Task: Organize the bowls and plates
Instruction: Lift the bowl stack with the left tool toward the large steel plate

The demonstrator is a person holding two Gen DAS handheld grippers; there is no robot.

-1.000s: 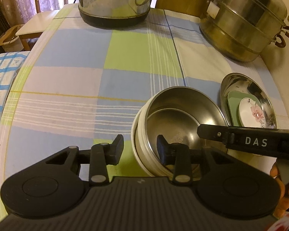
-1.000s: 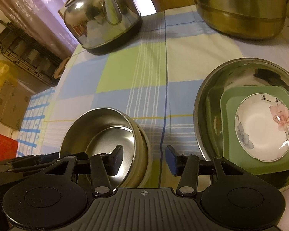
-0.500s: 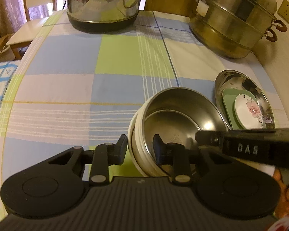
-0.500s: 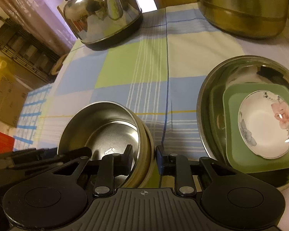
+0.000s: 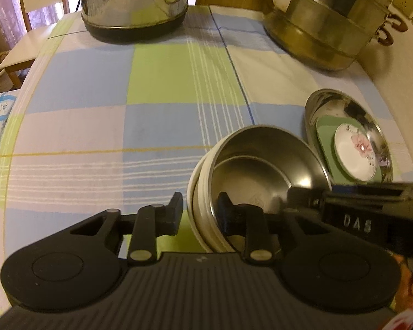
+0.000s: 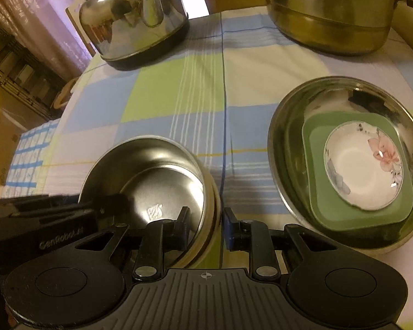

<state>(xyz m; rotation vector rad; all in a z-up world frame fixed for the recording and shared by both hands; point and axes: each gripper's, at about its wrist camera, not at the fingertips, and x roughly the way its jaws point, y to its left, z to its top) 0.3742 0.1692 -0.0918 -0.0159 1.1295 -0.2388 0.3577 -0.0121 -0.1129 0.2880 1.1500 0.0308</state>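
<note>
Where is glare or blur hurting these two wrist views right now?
Left wrist view: warm dim light, the floral saucer carries a glint, and the right gripper crossing in is smeared. Right wrist view: bright patches inside the steel bowl, edges bent by the fisheye, the left gripper soft.

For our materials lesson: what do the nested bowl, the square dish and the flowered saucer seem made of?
Nested bowl: likely stainless steel, mirror-like reflections. Square dish: matte green, perhaps plastic or melamine, no glare. Flowered saucer: apparently glazed ceramic, glossy white with printed blossoms.
</note>
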